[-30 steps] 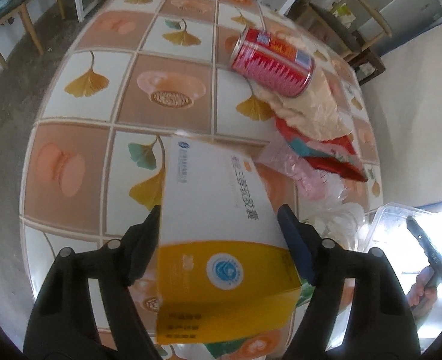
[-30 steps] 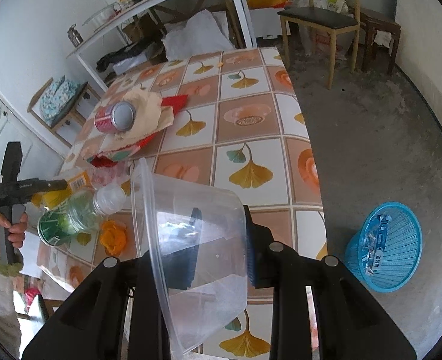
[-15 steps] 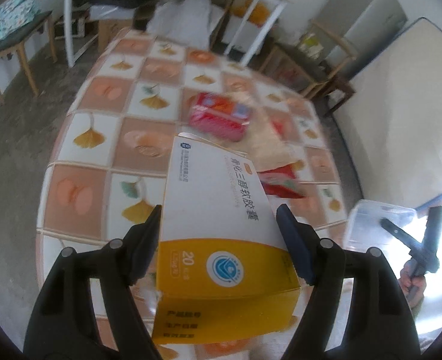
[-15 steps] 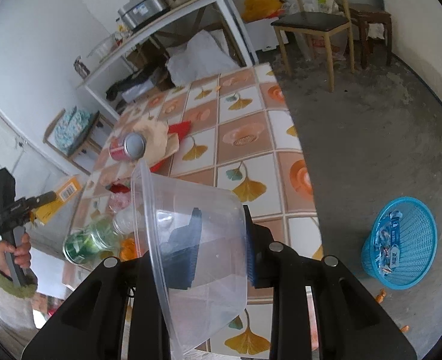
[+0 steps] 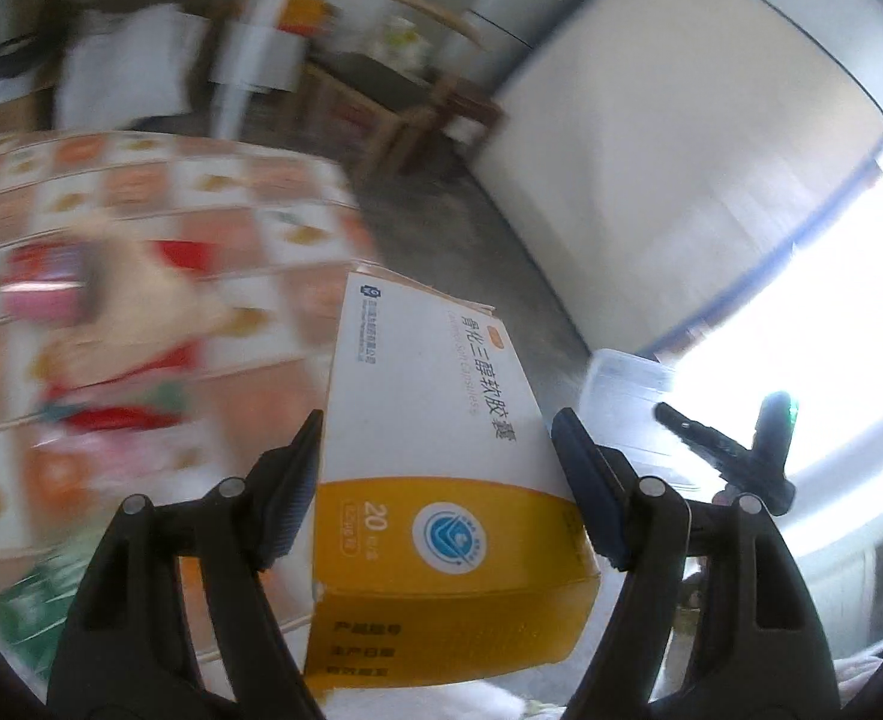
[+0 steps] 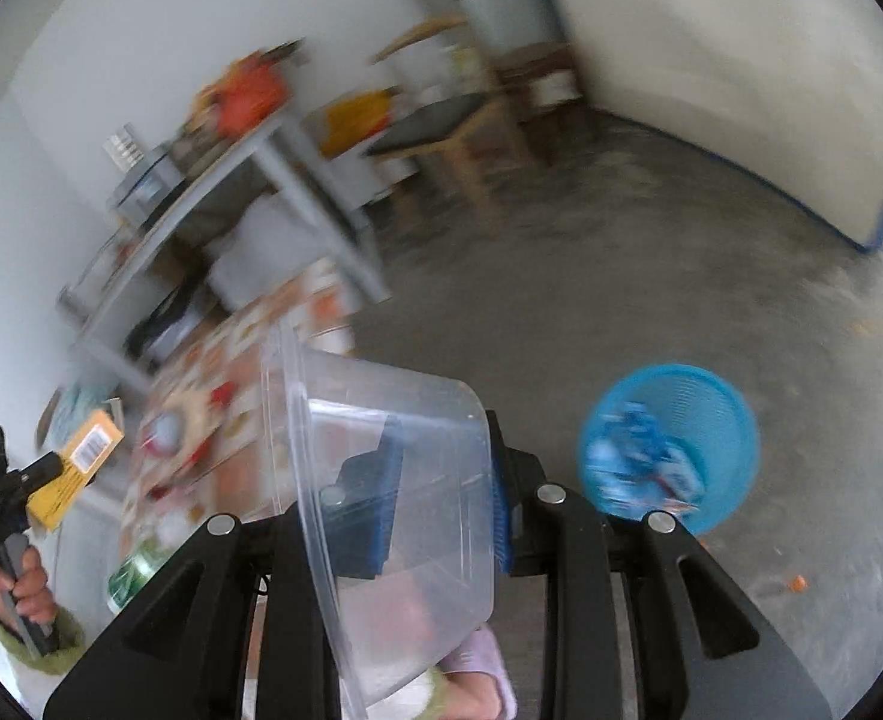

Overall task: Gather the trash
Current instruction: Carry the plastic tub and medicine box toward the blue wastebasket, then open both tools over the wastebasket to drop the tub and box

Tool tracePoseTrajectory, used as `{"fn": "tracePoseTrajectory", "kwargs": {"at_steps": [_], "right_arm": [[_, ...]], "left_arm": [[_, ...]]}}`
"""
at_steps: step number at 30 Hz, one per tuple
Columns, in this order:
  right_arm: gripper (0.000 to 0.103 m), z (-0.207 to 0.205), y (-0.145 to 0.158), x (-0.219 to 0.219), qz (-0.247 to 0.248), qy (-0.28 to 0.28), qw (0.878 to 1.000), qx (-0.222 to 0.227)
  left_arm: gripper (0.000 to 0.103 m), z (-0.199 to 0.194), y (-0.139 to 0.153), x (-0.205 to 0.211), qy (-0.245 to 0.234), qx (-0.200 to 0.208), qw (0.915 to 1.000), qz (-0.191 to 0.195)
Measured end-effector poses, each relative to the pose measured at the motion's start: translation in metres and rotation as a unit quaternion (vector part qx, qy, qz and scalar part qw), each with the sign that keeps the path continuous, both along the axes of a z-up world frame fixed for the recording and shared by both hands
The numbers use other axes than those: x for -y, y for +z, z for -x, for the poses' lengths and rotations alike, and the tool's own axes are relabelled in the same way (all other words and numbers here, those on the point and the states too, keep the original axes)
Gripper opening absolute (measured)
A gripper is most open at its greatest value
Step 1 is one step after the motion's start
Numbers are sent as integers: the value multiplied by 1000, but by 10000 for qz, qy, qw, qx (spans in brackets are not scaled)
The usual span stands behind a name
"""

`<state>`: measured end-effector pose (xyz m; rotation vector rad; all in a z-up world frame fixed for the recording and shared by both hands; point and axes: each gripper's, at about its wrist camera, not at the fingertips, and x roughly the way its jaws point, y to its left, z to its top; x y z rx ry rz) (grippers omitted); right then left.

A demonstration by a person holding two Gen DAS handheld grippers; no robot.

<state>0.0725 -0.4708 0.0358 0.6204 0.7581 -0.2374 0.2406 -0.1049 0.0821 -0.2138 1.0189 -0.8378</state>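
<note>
One white-and-yellow medicine carton (image 5: pixel 441 468) sits pinched crosswise between the left gripper (image 5: pixel 438 480) jaws, clear of the tiled table (image 5: pixel 159 228), presumably so it can go to the bin. One clear plastic food tub (image 6: pixel 393 480) is clamped by its wall in the right gripper (image 6: pixel 441 480), one pad inside and one outside, a grip that suits a thin, open shell. One blue mesh wastebasket (image 6: pixel 675 444) stands on the concrete floor just beside that tub's far edge in the right view, already holding some wrappers; both pieces look bound for it. On the table remain a blurred red can (image 6: pixel 165 429), a green bottle (image 6: pixel 132 573) and some wrappers too smeared to count.
</note>
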Motion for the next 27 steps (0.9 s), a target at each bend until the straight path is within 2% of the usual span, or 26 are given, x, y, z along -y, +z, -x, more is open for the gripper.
{"fn": "tracePoseTrajectory", "kwargs": {"at_steps": [5,9,12,17,20,23,24,25,27], "right_arm": [[26,44,-38,56,62,-880,9953,-402],[26,63,-77,91,91,-1423,9865,-804],[26,64,-110,110,65,-1629,9804,-1106],[26,49,-166,138,61,-1922,9677,-1630],[26,37,-191,156,29,-2065,9617,-1803],[27,17,-212,173,12,-2210,9572,-1869],[32,13,-220,179,-72,-2221,9574,-1843],[47,7,-230,187,-202,-2217,9580,-1805],[60,2,-255,198,-434,-2213,9573,-1810]], "left_arm": [[71,11,-25,116,-863,-279,9958,-128],[72,22,-66,212,-1354,-586,9873,-588],[72,26,-108,271,-1421,-942,9799,-1032],[72,32,-176,338,-1412,-1353,9679,-1580],[72,33,-206,367,-1386,-1537,9625,-1751],[78,25,-223,392,-1288,-1535,9652,-1682],[81,24,-228,399,-1292,-1516,9656,-1670],[83,24,-233,404,-1294,-1508,9654,-1688],[84,17,-249,406,-1159,-1616,9647,-1726]]}}
